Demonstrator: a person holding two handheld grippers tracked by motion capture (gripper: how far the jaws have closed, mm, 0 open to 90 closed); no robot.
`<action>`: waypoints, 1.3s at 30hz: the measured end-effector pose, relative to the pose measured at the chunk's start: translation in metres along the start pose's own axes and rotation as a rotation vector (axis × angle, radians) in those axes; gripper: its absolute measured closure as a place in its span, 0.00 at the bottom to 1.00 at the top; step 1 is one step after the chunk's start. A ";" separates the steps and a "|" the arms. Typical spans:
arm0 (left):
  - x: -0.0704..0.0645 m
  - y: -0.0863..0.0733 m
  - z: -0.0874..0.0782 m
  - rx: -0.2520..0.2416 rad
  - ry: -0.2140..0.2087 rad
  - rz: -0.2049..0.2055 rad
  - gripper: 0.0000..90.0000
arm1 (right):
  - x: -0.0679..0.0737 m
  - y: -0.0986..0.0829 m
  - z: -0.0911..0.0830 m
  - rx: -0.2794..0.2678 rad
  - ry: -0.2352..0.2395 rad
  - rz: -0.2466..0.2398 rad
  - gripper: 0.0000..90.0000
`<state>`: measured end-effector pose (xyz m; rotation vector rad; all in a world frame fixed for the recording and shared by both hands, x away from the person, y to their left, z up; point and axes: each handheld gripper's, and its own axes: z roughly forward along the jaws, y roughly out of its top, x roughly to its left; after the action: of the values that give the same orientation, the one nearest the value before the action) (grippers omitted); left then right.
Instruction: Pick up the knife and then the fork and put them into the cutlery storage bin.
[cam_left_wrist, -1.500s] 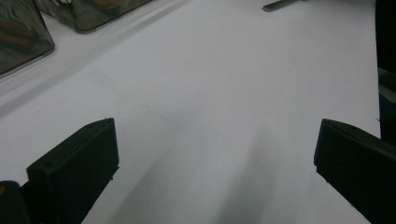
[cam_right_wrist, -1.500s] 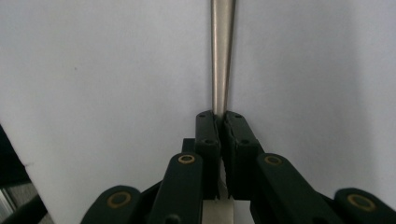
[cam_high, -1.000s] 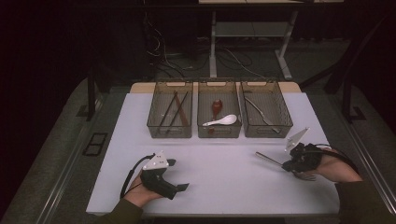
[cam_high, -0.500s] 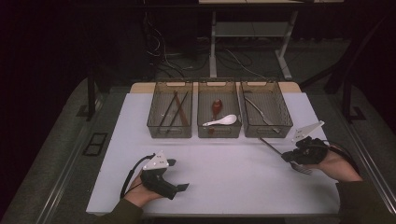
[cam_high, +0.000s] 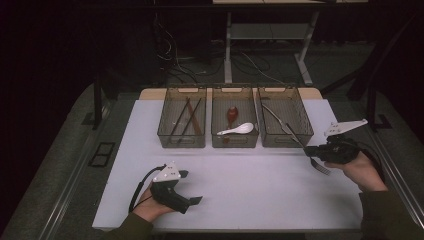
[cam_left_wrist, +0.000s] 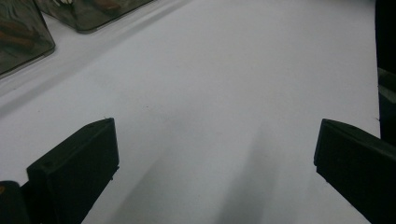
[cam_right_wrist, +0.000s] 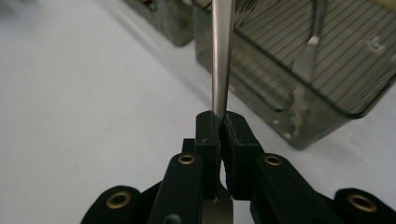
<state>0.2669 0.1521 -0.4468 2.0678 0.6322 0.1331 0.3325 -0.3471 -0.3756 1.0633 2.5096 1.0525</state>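
White table (cam_high: 240, 185) lies open; right claw (cam_high: 311, 150) pinches fork (cam_high: 300, 142) beside bin (cam_high: 284, 117).

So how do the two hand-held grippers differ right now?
The left hand-held gripper rests low near the white table's front edge, while the right hand-held gripper sits beside the right-hand smoked plastic bin. The left one's jaws stand wide apart with nothing between them; the right one's are clamped on a slim metal fork. Both are black with a grey three-cornered plate on top.
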 end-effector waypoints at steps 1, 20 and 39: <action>0.000 0.000 0.000 0.000 0.000 0.000 0.00 | -0.001 0.002 -0.001 -0.011 -0.011 0.006 0.94; 0.000 0.000 0.000 -0.001 -0.001 0.001 0.00 | -0.025 0.047 -0.001 -0.155 -0.095 0.095 0.94; 0.001 0.000 -0.001 -0.002 -0.003 0.001 0.00 | -0.057 0.102 0.041 -0.122 -0.187 0.112 0.94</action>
<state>0.2671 0.1530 -0.4467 2.0658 0.6281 0.1311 0.4469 -0.3160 -0.3391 1.2179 2.2338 1.0664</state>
